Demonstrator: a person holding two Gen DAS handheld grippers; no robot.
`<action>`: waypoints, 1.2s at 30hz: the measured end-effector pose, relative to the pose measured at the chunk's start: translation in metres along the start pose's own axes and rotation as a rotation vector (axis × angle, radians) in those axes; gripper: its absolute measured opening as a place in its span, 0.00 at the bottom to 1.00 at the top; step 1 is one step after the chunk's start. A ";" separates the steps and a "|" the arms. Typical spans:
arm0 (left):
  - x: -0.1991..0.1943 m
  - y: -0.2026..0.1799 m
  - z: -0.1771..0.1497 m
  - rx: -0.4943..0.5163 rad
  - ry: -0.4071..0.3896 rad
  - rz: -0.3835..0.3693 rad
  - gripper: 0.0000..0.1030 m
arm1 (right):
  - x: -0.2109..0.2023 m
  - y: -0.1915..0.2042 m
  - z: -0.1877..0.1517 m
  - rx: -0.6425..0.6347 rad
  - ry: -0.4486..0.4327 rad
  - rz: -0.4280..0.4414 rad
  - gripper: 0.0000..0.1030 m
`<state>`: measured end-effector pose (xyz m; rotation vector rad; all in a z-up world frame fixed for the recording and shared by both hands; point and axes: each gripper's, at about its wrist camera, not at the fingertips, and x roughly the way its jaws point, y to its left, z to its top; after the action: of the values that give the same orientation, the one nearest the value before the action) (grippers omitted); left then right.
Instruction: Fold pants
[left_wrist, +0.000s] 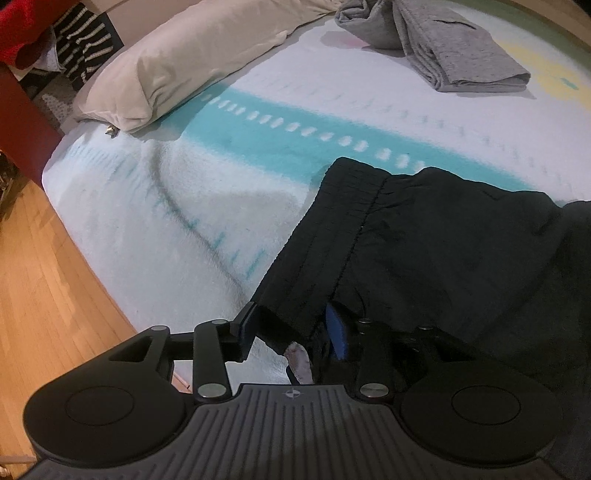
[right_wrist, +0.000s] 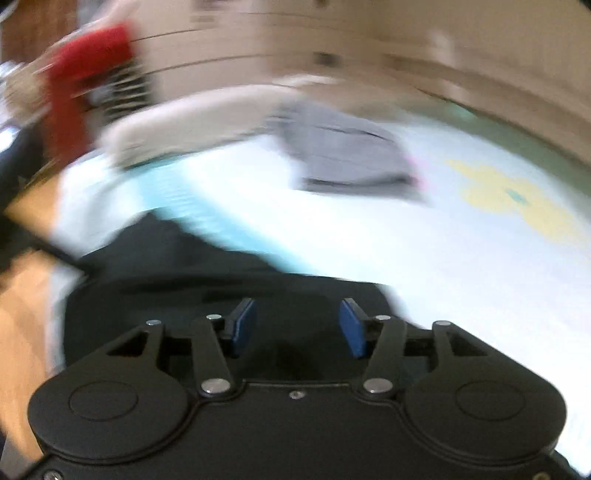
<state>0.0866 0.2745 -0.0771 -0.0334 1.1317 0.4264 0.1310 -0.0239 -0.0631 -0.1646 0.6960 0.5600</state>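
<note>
Left wrist view: black pants lie on the bed, filling the lower right of the frame, their gathered waistband running from centre frame down toward the left gripper. The jaws of this gripper stand wide apart with the waistband edge lying between them; the fabric drapes over the right blue pad, and whether the pads press the cloth cannot be told. A cream pillow lies at the upper left of the blanket, which is white with a turquoise stripe. Folded grey clothes rest at the upper right, well apart from the pants. Wooden floor shows at the lower left, and red cloth in the top left corner. Right wrist view (heavily motion-blurred): the right gripper hovers above the pants, which occupy the lower centre and left of the frame. Its jaws are spread, both blue pads visible with nothing between them. The grey clothes appear at upper centre, the pillow to their left, the red cloth at upper left.
</note>
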 end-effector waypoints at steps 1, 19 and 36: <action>0.000 0.000 0.000 0.001 -0.001 0.002 0.39 | 0.008 -0.009 0.001 0.011 0.013 -0.023 0.57; -0.014 0.001 0.003 -0.109 -0.003 0.066 0.39 | 0.009 -0.060 -0.018 0.197 0.032 -0.137 0.19; -0.140 -0.220 -0.037 0.299 -0.190 -0.298 0.39 | -0.215 -0.205 -0.129 0.355 0.120 -0.465 0.57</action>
<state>0.0811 0.0199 -0.0109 0.0974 0.9740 -0.0080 0.0342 -0.3312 -0.0301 -0.0242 0.8311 -0.0228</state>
